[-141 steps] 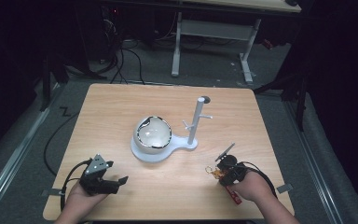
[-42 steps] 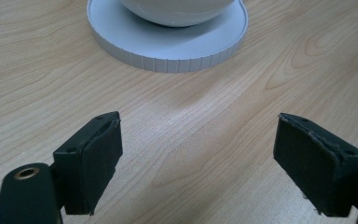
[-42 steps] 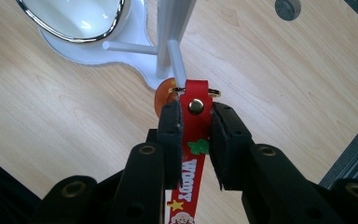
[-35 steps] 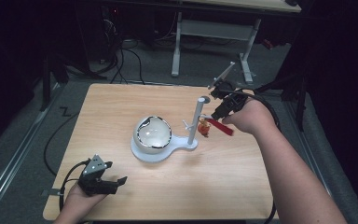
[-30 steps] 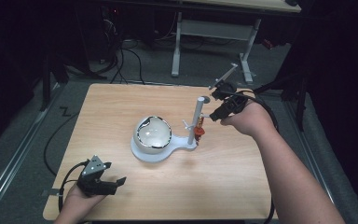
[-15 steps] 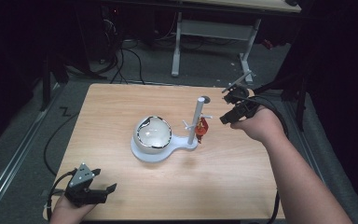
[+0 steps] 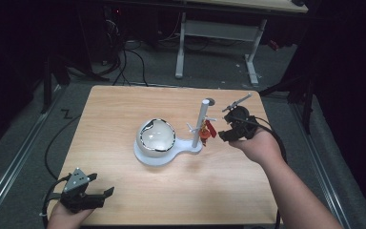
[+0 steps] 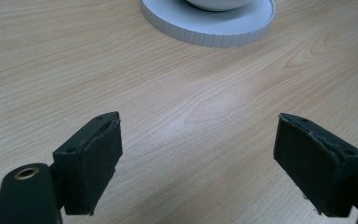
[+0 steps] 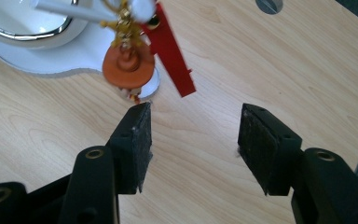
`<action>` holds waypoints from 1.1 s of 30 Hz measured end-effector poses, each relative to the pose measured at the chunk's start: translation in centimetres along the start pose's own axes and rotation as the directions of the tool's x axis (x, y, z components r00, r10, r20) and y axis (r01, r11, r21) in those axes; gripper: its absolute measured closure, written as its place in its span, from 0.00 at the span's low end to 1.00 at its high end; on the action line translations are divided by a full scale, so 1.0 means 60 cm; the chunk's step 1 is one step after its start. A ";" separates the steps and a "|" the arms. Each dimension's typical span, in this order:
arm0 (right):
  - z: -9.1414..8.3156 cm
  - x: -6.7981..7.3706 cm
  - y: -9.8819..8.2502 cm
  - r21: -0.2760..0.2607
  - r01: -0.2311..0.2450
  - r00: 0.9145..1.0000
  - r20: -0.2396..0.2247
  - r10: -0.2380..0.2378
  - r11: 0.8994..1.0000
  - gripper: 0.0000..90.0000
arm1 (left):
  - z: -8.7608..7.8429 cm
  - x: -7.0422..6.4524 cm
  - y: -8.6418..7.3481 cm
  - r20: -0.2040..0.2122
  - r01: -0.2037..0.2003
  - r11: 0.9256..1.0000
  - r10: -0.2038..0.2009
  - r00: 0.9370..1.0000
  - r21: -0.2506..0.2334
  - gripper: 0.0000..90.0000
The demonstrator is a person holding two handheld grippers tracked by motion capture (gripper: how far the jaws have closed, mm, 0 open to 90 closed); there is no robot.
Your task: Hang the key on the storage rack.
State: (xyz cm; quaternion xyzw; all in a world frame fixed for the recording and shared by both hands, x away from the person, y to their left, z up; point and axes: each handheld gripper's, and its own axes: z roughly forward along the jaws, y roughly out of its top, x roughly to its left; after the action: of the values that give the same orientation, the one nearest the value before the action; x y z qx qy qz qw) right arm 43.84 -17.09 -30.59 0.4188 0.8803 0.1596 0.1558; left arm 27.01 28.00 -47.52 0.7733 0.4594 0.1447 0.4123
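Keys (image 7: 208, 129) hang on a small peg of the white pole (image 7: 200, 121), with a red tag and an orange disc (image 9: 127, 69) on a gold chain. The pole stands on a flat white base (image 7: 145, 158) in the middle of the table (image 7: 124, 102), and a shiny white bowl (image 7: 157, 135) sits on the same base, just beside the pole. The right gripper (image 7: 225, 130) is near the keys, on their right side. Its jaws have just been opening; they stand apart with nothing between them, and the pads (image 9: 136, 140) do not touch the keys. The left gripper (image 7: 106, 193) is at the near left edge of the table, well apart from the base. Its jaws are wide open over bare wood, and it holds nothing
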 end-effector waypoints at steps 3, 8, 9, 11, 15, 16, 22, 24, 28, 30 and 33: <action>0.013 0.012 -0.030 -0.048 -0.008 1.000 -0.013 0.007 0.999 0.49 | 0.004 0.000 0.003 -0.005 0.009 1.000 -0.009 1.000 -0.003 0.18; 0.026 0.013 -0.073 -0.117 -0.046 0.999 0.013 0.048 0.992 0.50 | 0.014 -0.001 0.005 -0.006 0.006 1.000 -0.006 1.000 0.013 0.17; 0.039 0.011 -0.100 -0.156 -0.072 0.997 0.027 0.077 0.985 0.49 | 0.019 -0.002 0.007 -0.007 0.002 1.000 -0.002 1.000 0.017 0.17; 0.058 0.008 -0.128 -0.164 -0.107 0.994 0.018 0.112 0.981 0.49 | 0.023 -0.003 0.009 -0.003 0.000 1.000 0.000 1.000 0.016 0.17; 0.090 0.006 -0.167 -0.176 -0.158 0.986 0.025 0.165 0.972 0.48 | 0.038 -0.001 0.016 0.000 -0.007 1.000 0.007 1.000 0.023 0.17; 0.107 0.006 -0.187 -0.190 -0.186 0.980 0.033 0.195 0.964 0.46 | 0.043 -0.001 0.020 0.003 -0.005 1.000 0.005 1.000 0.024 0.17; 0.169 0.017 -0.272 -0.239 -0.285 0.952 0.044 0.304 0.928 0.35 | 0.070 -0.006 0.044 0.002 -0.028 0.999 0.028 1.000 0.018 0.16; 0.174 0.021 -0.283 -0.258 -0.280 0.952 0.047 0.302 0.925 0.30 | 0.078 -0.007 0.048 0.010 -0.037 0.999 0.037 0.999 0.027 0.16; 0.190 0.027 -0.311 -0.280 -0.301 0.948 0.017 0.319 0.911 0.22 | 0.088 -0.004 0.055 0.014 -0.027 0.999 0.027 1.000 0.023 0.16; 0.193 0.029 -0.312 -0.276 -0.297 0.948 0.029 0.317 0.914 0.19 | 0.090 -0.005 0.057 0.017 -0.032 0.999 0.031 0.999 0.025 0.16; 0.189 0.033 -0.313 -0.292 -0.285 0.951 0.032 0.308 0.913 0.19 | 0.091 -0.009 0.057 0.026 -0.044 0.999 0.043 0.999 0.032 0.16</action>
State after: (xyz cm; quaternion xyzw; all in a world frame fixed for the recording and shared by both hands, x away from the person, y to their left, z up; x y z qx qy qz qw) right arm 34.37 -25.07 -48.81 0.5267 0.7677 0.2896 0.2222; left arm 32.02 23.97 -48.15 0.7915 0.4395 0.1361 0.4023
